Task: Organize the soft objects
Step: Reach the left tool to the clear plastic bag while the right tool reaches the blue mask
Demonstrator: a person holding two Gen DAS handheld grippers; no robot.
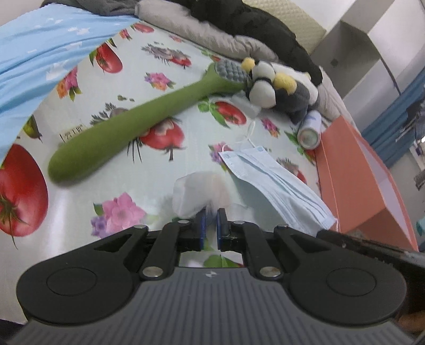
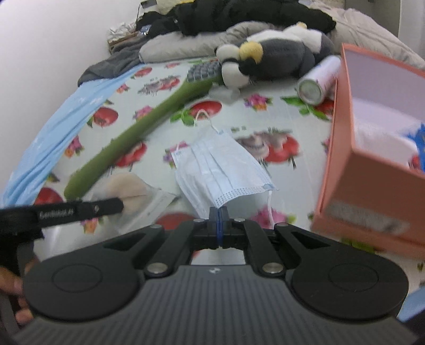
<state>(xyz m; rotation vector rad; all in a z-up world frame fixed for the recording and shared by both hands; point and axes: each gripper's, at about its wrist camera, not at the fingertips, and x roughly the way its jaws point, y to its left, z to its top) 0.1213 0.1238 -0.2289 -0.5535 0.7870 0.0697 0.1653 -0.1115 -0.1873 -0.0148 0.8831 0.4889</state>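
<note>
My left gripper (image 1: 211,215) is shut on the edge of a clear plastic packet (image 1: 198,195) holding something pale; the packet also shows in the right wrist view (image 2: 132,191). My right gripper (image 2: 218,213) is shut on the near edge of a light blue face mask (image 2: 217,169), which also shows in the left wrist view (image 1: 276,185). A long green plush toothbrush (image 1: 132,124) lies diagonally on the fruit-print sheet (image 1: 79,212). A grey, white and yellow plush toy (image 1: 279,85) lies at its head.
An open orange box (image 2: 372,164) stands at the right, with white and blue items inside. A white can (image 2: 316,82) lies beside it. A blue cloth (image 1: 39,53) covers the left. Grey and black bedding (image 2: 239,24) is piled at the back.
</note>
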